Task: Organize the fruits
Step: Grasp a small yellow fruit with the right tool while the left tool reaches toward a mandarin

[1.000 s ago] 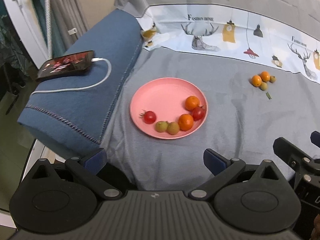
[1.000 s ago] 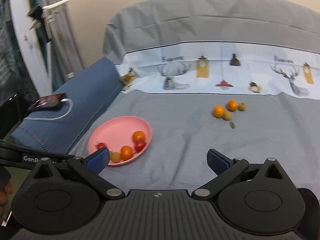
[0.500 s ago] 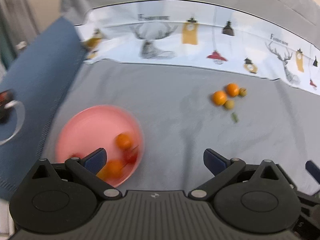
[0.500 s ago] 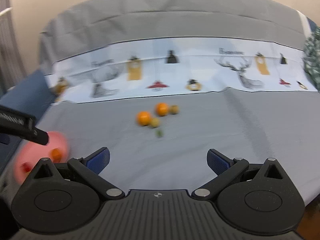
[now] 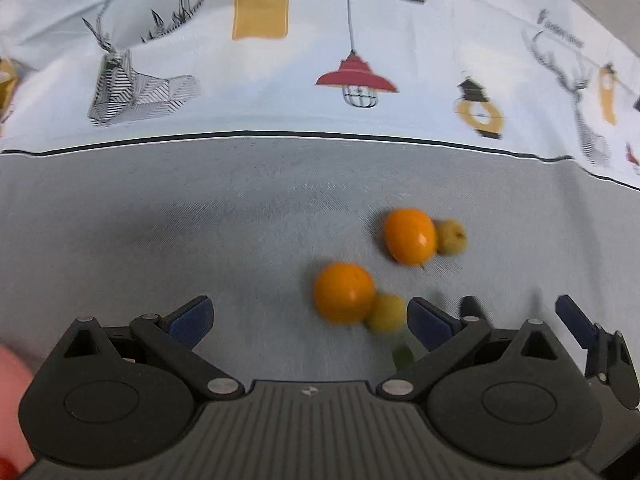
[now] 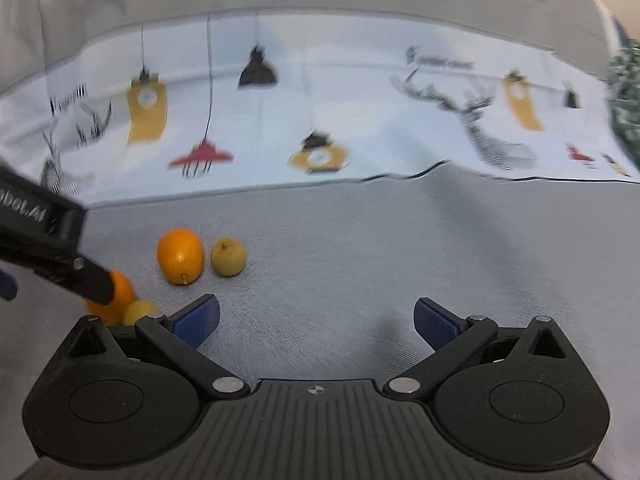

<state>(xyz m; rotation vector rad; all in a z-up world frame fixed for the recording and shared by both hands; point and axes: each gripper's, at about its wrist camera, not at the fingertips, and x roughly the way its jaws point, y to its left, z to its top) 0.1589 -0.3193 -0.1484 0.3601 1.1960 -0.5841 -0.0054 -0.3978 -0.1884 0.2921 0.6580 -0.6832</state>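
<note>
Loose fruit lies on the grey bedsheet [image 5: 200, 220]. In the left wrist view a near orange fruit [image 5: 344, 293] touches a small yellow-green fruit [image 5: 386, 313], and a far orange fruit [image 5: 409, 236] touches another yellow-green fruit [image 5: 452, 237]. My left gripper [image 5: 308, 318] is open and empty, with the near orange fruit just ahead between its fingers. My right gripper [image 6: 316, 318] is open and empty; the far orange fruit [image 6: 180, 255] and yellow-green fruit [image 6: 228, 257] lie ahead to its left. The left gripper's arm [image 6: 48, 240] partly hides the near orange fruit [image 6: 116, 296].
A white printed band of bedding [image 5: 320, 60] with deer and lamp drawings runs across the back, with a grey quilt [image 6: 320, 0] behind it. A small green leaf [image 5: 402, 356] lies by my left gripper's right finger. A bit of the pink plate [image 5: 12, 400] shows at far left.
Both grippers have swung right and moved in close to the loose fruit cluster. The pink plate has slid out of both views, save an edge at far left. Both stay open.
</note>
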